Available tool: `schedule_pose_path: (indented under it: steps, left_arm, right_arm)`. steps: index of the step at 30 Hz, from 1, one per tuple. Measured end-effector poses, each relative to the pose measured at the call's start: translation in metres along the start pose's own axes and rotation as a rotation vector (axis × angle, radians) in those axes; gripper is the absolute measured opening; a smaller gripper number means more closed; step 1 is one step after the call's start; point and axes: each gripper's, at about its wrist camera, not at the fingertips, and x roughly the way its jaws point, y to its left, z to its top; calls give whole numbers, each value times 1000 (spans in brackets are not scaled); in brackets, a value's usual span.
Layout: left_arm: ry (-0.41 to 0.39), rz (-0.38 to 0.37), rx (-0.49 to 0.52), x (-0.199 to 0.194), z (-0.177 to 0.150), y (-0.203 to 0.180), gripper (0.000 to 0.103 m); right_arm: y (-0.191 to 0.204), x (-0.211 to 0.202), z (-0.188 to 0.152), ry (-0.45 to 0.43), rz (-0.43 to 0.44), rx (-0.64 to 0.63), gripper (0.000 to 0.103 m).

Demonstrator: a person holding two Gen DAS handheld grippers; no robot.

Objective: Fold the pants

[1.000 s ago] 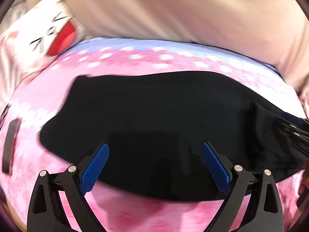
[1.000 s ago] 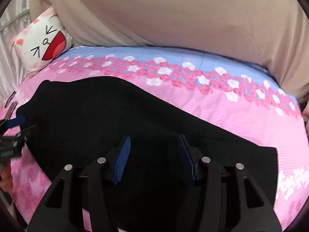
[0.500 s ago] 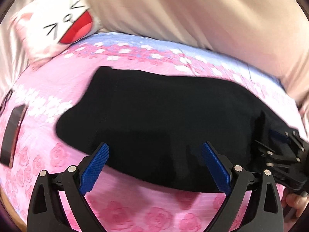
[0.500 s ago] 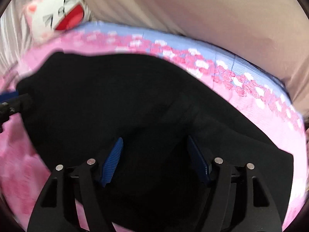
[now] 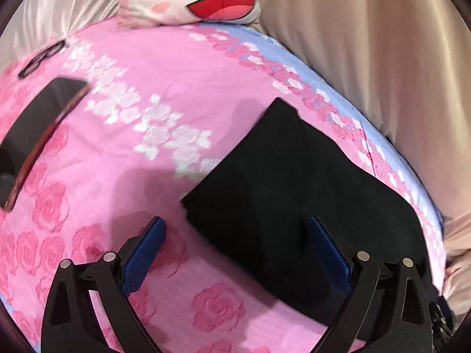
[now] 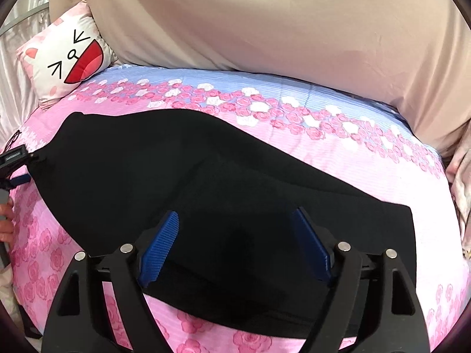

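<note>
The black fabric pants (image 6: 206,182) lie flat on the pink rose-print bed (image 5: 117,147), ready for folding. The right hand-held gripper (image 6: 235,244) is opening, nothing clamped; the left hand-held gripper (image 5: 238,253), at nine o'clock, gapes empty

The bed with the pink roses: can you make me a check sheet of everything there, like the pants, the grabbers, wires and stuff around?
Surface: bedspread, pink with roses, a blue band along the far edge.
Job's things: black pants lying flat on it, a folded layer on top near the front.
Clutter: dark phone and eyeglasses on the bedspread; cat-face cushion at the far corner.
Grippers: left gripper has its jaws open, hanging over the pants' end, nothing clamped. Right gripper has its jaws opening above the pants, pads clear of the cloth.
Cables: nothing seen.
Surroundings: beige fabric behind the bed; shiny pale curtain to the side.
</note>
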Motion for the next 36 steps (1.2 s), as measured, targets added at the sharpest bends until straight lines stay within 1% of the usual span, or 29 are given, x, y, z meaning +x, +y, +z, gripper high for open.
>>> schedule_pose_path:
  steps: [1, 2, 3, 4, 5, 6, 7, 8, 9, 11, 13, 17, 19, 20, 23, 24, 25, 26, 27, 28, 30, 32, 34, 36]
  left_arm:
    - [-7, 5, 13, 3, 1, -2, 91]
    - [-15, 5, 38, 7, 2, -8, 91]
    - [-23, 13, 49, 9, 3, -10, 91]
    - [-35, 31, 57, 11, 3, -11, 87]
    - [-47, 46, 69, 13, 4, -14, 78]
    - [-64, 51, 72, 13, 4, -15, 57]
    - [-64, 33, 65, 14, 6, -14, 39]
    - [-39, -18, 44, 14, 8, -11, 28]
    - [-29, -40, 16, 14, 11, -10, 25]
    - [-44, -36, 43, 7, 12, -18, 23]
    - [-92, -30, 90, -7, 15, -34, 22]
    - [-194, -79, 216, -49, 19, -84, 22]
    - [-263, -114, 304, -76, 16, -121, 22]
    - [-298, -144, 362, -92, 12, -145, 22]
    - [-336, -234, 483, -121, -5, -198, 22]
    - [-347, -273, 545, -132, -17, -226, 22]
    - [-350, -300, 590, -138, -28, -245, 22]
    - [-349, -320, 623, -141, -37, -260, 22]
    - [-343, -354, 673, -145, -53, -284, 22]
    - [-334, -379, 710, -147, -66, -300, 22]
    - [-300, -428, 781, -148, -97, -331, 22]
    - [-251, -461, 840, -142, -126, -356, 22]
    - [-166, -482, 893, -127, -159, -380, 22]
    - [-94, -471, 938, -107, -191, -396, 22]
  right_arm:
    - [-3, -1, -2, 2, -4, 7, 78]
    - [-4, -1, -3, 3, -8, 12, 79]
    - [-7, -2, -5, 4, -14, 20, 84]
    - [-9, -3, -6, 3, -18, 24, 86]
    - [-11, -4, -7, 0, -23, 27, 88]
    - [-13, -5, -8, -2, -28, 30, 88]
    - [-16, -6, -9, -4, -33, 35, 88]
    - [-20, -7, -11, -4, -35, 42, 88]
    - [-25, -7, -12, -3, -43, 52, 88]
    - [-34, -9, -15, -3, -51, 71, 88]
    - [-45, -11, -20, -7, -59, 96, 88]
    - [-72, -19, -29, -21, -70, 161, 88]
    - [-91, -25, -35, -35, -87, 203, 88]
    - [-100, -28, -39, -43, -93, 222, 89]
    - [-126, -38, -51, -66, -118, 281, 89]
    - [-136, -42, -57, -73, -125, 303, 89]
    - [-147, -46, -63, -81, -135, 328, 89]
    - [-157, -49, -69, -86, -142, 347, 89]
    - [-166, -52, -74, -91, -150, 366, 89]
    - [-179, -57, -82, -97, -162, 390, 89]
    - [-201, -67, -97, -107, -180, 436, 89]
    - [-218, -76, -109, -113, -191, 475, 89]
    - [-236, -84, -123, -117, -203, 523, 89]
    - [-252, -91, -136, -119, -214, 553, 89]
